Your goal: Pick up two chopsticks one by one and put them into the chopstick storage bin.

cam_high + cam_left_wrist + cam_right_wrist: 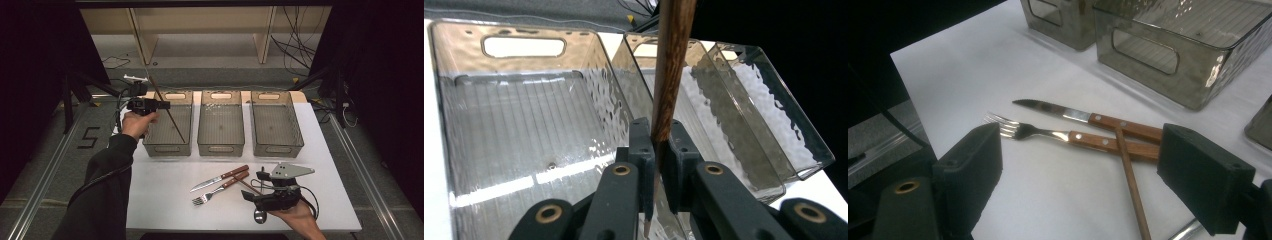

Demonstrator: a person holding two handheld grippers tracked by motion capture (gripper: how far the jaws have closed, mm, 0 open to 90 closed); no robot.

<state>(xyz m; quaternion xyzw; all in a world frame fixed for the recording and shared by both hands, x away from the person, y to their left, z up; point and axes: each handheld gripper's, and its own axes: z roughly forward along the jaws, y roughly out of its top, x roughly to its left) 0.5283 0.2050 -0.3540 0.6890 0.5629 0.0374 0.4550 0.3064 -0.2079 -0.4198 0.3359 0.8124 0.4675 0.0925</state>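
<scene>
White table (165, 200) under dark surroundings, three clear bins in a row at its far side. Landmark: left bin (168, 123).

Left gripper (160, 105) held above the left bin's near-left corner, fingers (641, 150) pressed together, pinching a wooden chopstick (167, 112); the stick slants across the bin, its lower end down inside, its upper end rising past the bin's far rim.

Middle bin (221, 123) and right bin (276, 123) beside the left bin.

Right of and nearer than the left bin, on bare table: knife (220, 178), fork (219, 189), second chopstick (1130, 180) lying across both handles. Right gripper (250, 196) just beyond these, fingers (973, 165) spread, nothing between them.
</scene>
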